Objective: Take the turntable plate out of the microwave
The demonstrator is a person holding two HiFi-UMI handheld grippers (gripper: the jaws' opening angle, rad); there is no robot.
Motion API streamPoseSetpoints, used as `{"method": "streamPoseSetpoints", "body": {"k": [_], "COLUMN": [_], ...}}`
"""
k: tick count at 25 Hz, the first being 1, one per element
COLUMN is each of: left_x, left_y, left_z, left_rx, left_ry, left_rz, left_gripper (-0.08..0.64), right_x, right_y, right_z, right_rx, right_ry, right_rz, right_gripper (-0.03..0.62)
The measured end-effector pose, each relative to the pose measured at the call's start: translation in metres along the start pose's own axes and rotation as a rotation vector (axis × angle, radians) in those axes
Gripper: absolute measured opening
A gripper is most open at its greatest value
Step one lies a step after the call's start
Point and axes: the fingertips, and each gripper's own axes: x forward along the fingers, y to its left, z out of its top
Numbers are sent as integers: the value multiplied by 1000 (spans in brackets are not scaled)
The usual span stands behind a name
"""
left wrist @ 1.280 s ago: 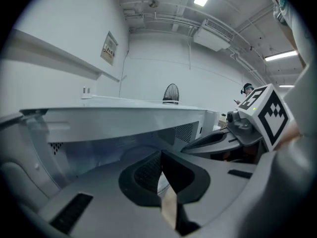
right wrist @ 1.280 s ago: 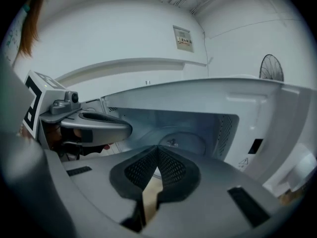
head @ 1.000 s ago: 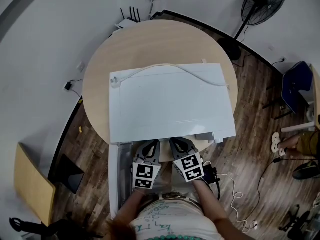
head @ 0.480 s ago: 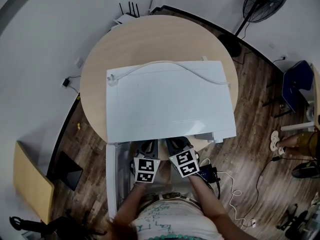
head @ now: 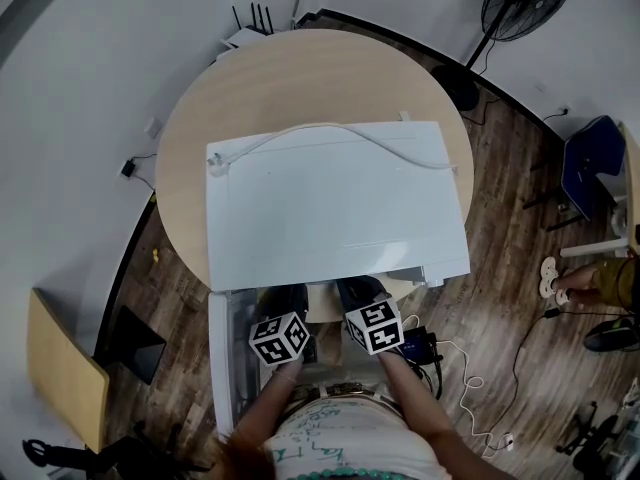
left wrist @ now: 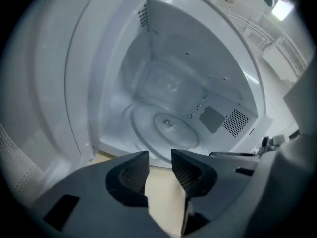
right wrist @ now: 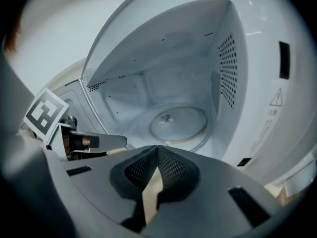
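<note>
head view: the microwave (head: 335, 203) top covers its whole cavity, so the turntable plate can't be seen from above. tips of both grippers are tucked under the front edge. only their marker cubes and the person's forearms show clearly. the open door (head: 222, 358) hangs at the left and is cut off low down by the person's body. a white power cord (head: 330, 133) lies across the top, and the round table (head: 300, 78) shows around the microwave.

left gripper view: left gripper (left wrist: 159, 157) jaws stand apart with nothing between them, only tan table surface in the gap. the turntable plate (left wrist: 166, 128) lies flat on the cavity floor, beyond the tips and untouched. its near rim is cut off by the jaws, and the clear glass edge is hard to trace.

right gripper view: right gripper (right wrist: 157, 150) jaws are closed together and empty. the plate (right wrist: 178, 123) is centred on the cavity floor, with its front rim hidden behind the jaws.

versus a second ago: the left jaws have just been opening, with nothing in them. the left marker cube has rolled, from one face up to two faces showing. the right jaws are unchanged and the plate is not yet lifted.
</note>
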Motion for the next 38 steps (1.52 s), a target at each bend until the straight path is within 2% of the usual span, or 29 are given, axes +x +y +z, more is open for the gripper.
{"method": "streamPoseSetpoints", "body": {"k": [5, 9, 12, 14, 20, 23, 26, 31, 35, 38], "left_x": [9, 17, 23, 25, 29, 27, 23, 17, 13, 10], "left_y": [12, 12, 15, 17, 20, 21, 17, 16, 13, 8], "left_z": [-2, 0, 2, 2, -5, -7, -8, -8, -7, -7], "left_rx": [-219, -433, -525, -543, -524, -528, -535, -606, -639, -634], "left_ry": [0, -1, -3, -2, 33, 30, 21, -4, -19, -23], "left_rz": [35, 30, 60, 82, 123, 129, 99, 29, -23, -47], "left_gripper": [264, 289, 299, 299, 296, 268, 204, 118, 89, 74], "right_x": [-2, -6, -8, -11, -19, -24, -27, -28, -28, -26], "right_y": [-10, -13, -14, -15, -26, -29, -34, -34, -32, -27], "right_z": [-2, -3, -4, -4, -7, -7, -7, -10, -14, -18], "right_rx": [34, 44, 63, 68, 104, 113, 124, 174, 228, 235], "right_ry": [1, 3, -3, -8, -12, -21, -28, -35, -37, -18], "right_rz": [-9, -8, 2, 3, -15, -23, -34, -17, 10, 36], "right_gripper": [-9, -9, -9, -9, -8, -8, -8, 0, 6, 27]}}
